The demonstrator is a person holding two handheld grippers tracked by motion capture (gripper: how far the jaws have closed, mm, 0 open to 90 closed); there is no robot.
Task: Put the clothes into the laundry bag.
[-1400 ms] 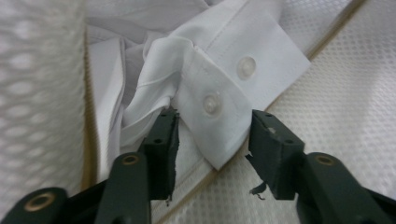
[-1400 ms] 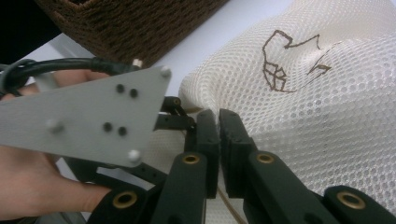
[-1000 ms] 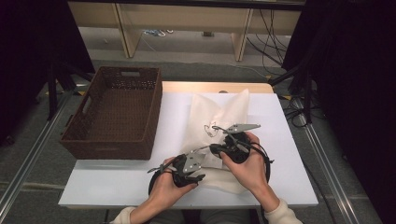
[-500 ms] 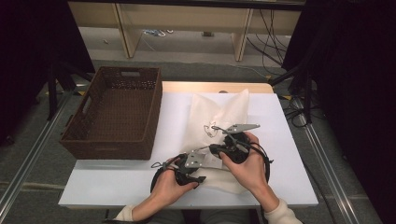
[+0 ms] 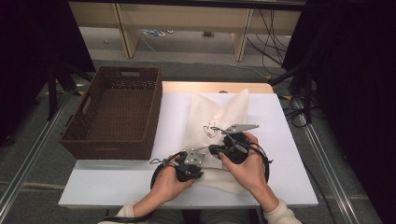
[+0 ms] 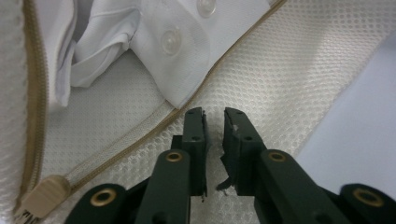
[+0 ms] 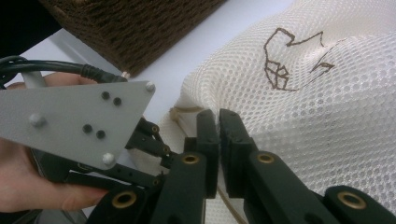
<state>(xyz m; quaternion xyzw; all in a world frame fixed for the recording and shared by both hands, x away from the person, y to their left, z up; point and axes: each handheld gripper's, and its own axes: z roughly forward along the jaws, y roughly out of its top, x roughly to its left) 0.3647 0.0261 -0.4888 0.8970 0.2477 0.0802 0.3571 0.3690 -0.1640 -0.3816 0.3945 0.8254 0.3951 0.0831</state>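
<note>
A cream mesh bag (image 5: pixel 217 109) with a brown line logo (image 7: pixel 289 56) lies on the white table (image 5: pixel 285 140). In the left gripper view the mesh bag (image 6: pixel 289 65) is unzipped, with a white buttoned shirt (image 6: pixel 154 28) inside, a tan zipper (image 6: pixel 116 149) and its slider (image 6: pixel 44 193). My left gripper (image 6: pixel 215 116) has its tips down on the mesh beside the zipper; its jaws have just been closing and a narrow gap is left, the mesh under them still flat. My right gripper (image 7: pixel 218 116) is shut on the bag's edge, which tents up from it. Both grippers, left (image 5: pixel 201 151) and right (image 5: pixel 214 149), meet at the bag's near end.
A dark woven basket (image 5: pixel 116 112) stands on the left part of the table, its corner (image 7: pixel 130 23) close behind the grippers. Bare table lies right of the bag and along the front edge. Cables trail from both grippers.
My left gripper has edged a little toward the right one at the bag's near end. The right hand and the bag have stayed put.
</note>
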